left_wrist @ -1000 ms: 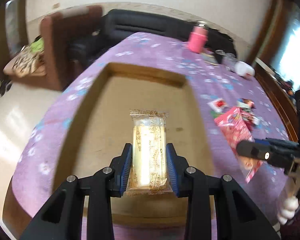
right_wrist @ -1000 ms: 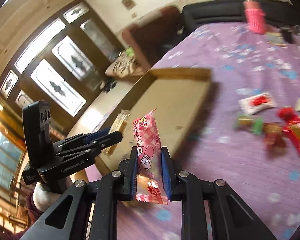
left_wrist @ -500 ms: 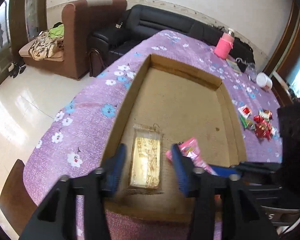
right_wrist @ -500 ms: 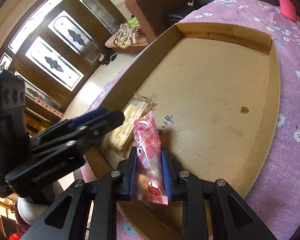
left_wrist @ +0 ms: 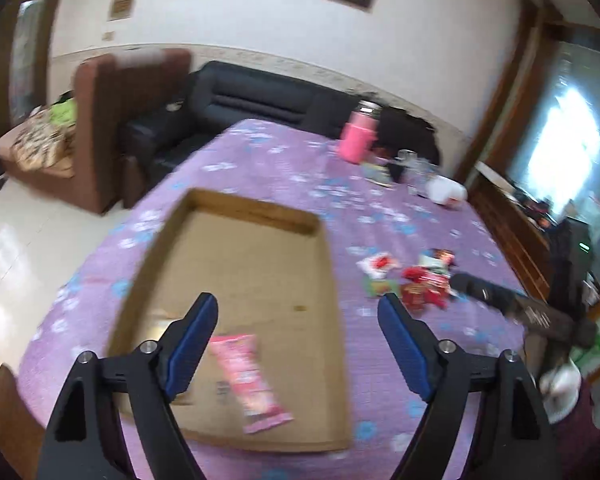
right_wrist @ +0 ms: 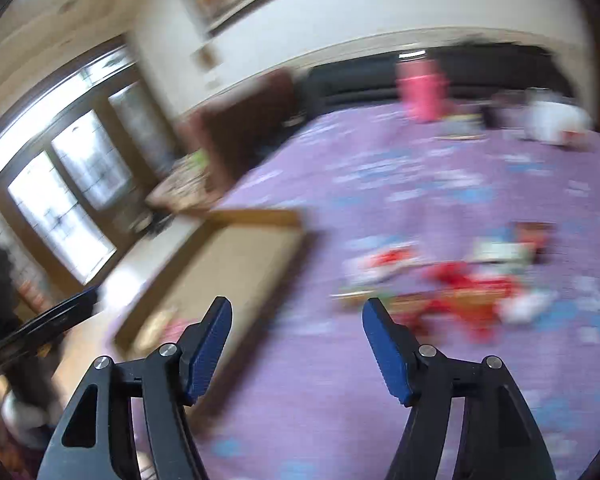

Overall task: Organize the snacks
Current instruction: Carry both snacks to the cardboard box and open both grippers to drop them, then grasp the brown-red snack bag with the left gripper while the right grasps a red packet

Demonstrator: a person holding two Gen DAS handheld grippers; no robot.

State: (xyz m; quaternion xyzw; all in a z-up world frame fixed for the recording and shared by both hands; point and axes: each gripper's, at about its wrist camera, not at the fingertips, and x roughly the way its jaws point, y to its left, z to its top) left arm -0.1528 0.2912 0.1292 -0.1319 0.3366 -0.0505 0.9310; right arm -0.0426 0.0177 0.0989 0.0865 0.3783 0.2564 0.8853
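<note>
A shallow cardboard tray [left_wrist: 324, 248] lies on the purple flowered tablecloth. A pink snack packet [left_wrist: 248, 380] lies flat in its near end; a yellow wafer packet [left_wrist: 156, 322] lies beside it, mostly hidden behind my left finger. My left gripper [left_wrist: 298, 316] is open and empty above the tray's near end. My right gripper [right_wrist: 296, 320] is open and empty, over the cloth right of the tray [right_wrist: 240, 256]. A pile of loose snacks [left_wrist: 416, 280] lies right of the tray, blurred in the right wrist view [right_wrist: 452, 284]. The right gripper also shows in the left wrist view [left_wrist: 500, 296].
A pink bottle [left_wrist: 358, 136], glasses and a white container [left_wrist: 446, 190] stand at the table's far end. A black sofa [left_wrist: 260, 96] and a brown armchair [left_wrist: 112, 120] stand behind the table. The table's near edge runs just below the tray.
Both grippers opened and let go: the wafer packet and the pink packet now lie in the tray. Both grippers drew back and up; the right one swung right toward the loose snacks.
</note>
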